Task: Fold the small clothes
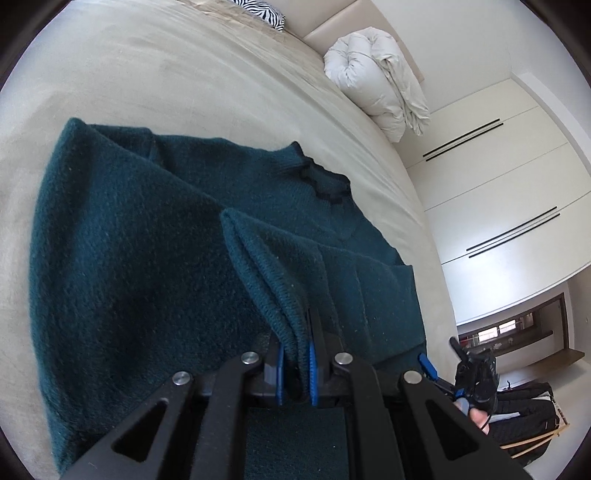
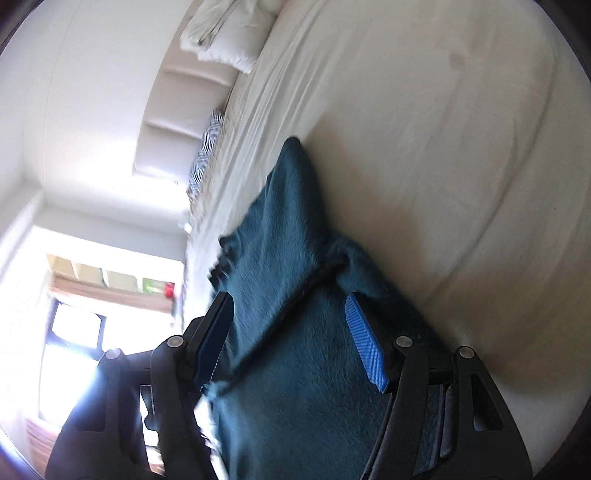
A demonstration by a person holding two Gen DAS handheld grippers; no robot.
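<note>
- The dark teal knit sweater lies spread on the beige bed cover, its dark-trimmed neckline pointing toward the wardrobe side of the room.
- Judging from the left wrist view, folding looks to be at an early stage: one ribbed edge, probably the hem or a cuff, is lifted clear of the body of the garment and doubled over on itself, but no flat, finished fold shows yet.
- What seems left: laying that raised part across the body, bringing in the other side, and folding the whole into a compact shape.
- The left gripper has its blue pads pressed close together, pinching the doubled ribbed edge between them.
- The right gripper is spread wide; its two blue pads stand well apart with teal fabric lying between and beneath them. It grips nothing, and the blur makes it unclear whether either pad touches the cloth.
- A rolled white duvet and a zebra-print pillow sit far up the bed, well apart from the sweater.
</note>
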